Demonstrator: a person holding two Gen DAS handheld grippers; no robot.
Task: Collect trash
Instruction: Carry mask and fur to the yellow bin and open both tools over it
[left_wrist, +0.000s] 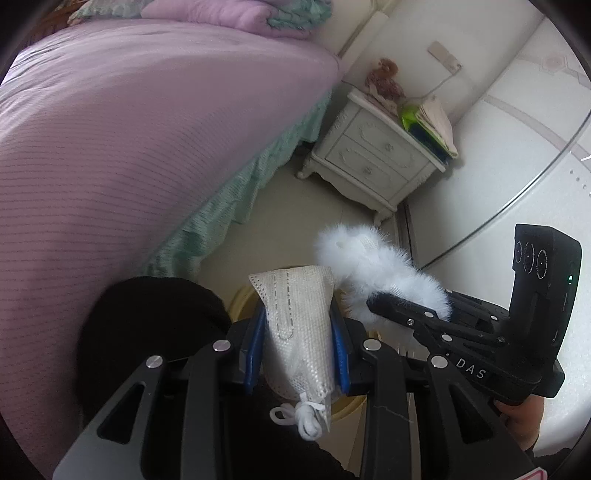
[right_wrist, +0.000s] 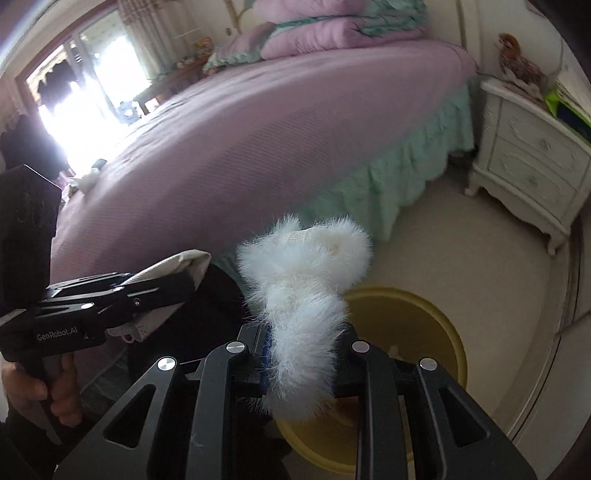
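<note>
My left gripper (left_wrist: 299, 328) is shut on a folded white face mask (left_wrist: 295, 314), whose ear loop dangles below the blue pads. My right gripper (right_wrist: 301, 354) is shut on a white fluffy fur piece (right_wrist: 303, 280) that sticks up past its fingers. In the left wrist view the right gripper (left_wrist: 373, 302) reaches in from the right with the white fluffy fur piece (left_wrist: 365, 258) beside the mask. In the right wrist view the left gripper (right_wrist: 192, 280) shows at the left with the mask (right_wrist: 173, 266). A yellow round bin (right_wrist: 443, 332) stands on the floor just under both grippers.
A bed with a purple cover (left_wrist: 129, 147) and a green skirt (right_wrist: 388, 188) fills the left and back. A white bedside cabinet (left_wrist: 373, 158) with a doll (left_wrist: 384, 79) and books stands in the corner. A black object (left_wrist: 147, 325) lies beside the bin. A hand (right_wrist: 44, 387) holds the left gripper's handle.
</note>
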